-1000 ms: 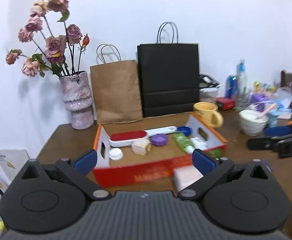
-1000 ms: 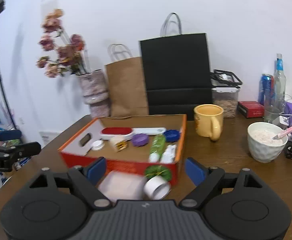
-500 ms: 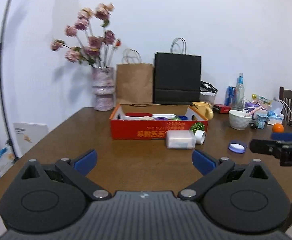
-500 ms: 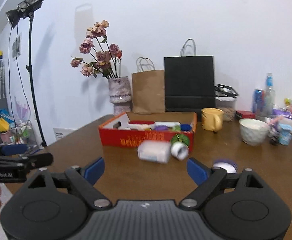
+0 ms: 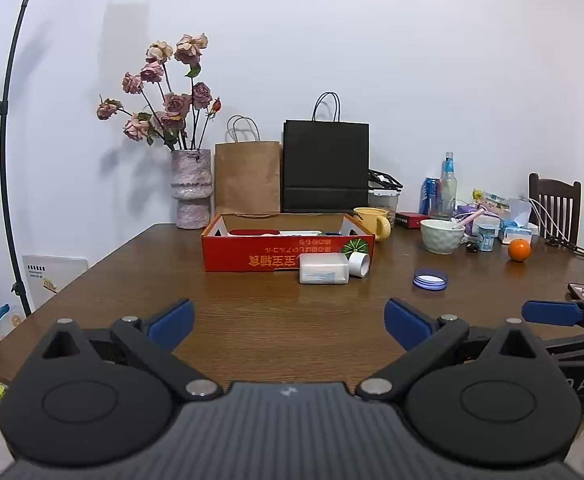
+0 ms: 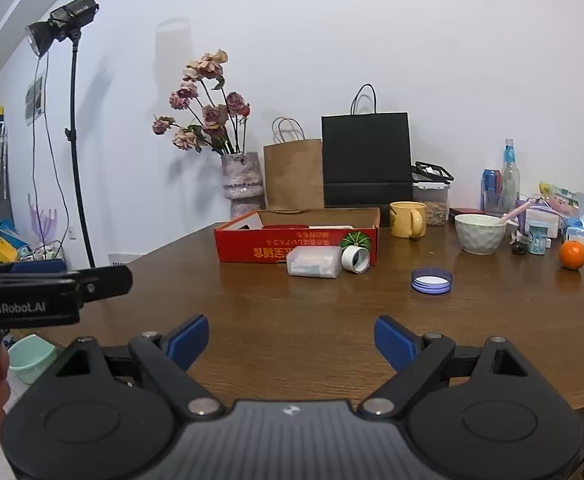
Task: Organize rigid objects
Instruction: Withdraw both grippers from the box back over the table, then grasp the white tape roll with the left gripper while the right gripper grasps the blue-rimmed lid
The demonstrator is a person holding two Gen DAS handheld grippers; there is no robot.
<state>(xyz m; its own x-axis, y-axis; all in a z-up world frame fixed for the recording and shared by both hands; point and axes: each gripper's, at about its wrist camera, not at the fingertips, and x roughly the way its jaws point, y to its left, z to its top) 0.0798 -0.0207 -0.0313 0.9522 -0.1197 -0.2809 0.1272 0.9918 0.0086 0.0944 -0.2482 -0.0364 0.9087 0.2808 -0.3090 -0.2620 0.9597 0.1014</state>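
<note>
Two empty grippers held over the near edge of a wooden worktop (image 5: 251,320), facing a red box (image 5: 251,256).

The left gripper (image 5: 289,320) and right gripper (image 6: 291,338) both stand wide, nothing between their blue pads. The red box holds several small items. Touching its front wall lie a clear plastic container (image 6: 314,262) and a white tape roll (image 6: 356,259); a purple lid (image 6: 431,280) rests apart to the right, and an orange (image 6: 572,254) farther right.
</note>
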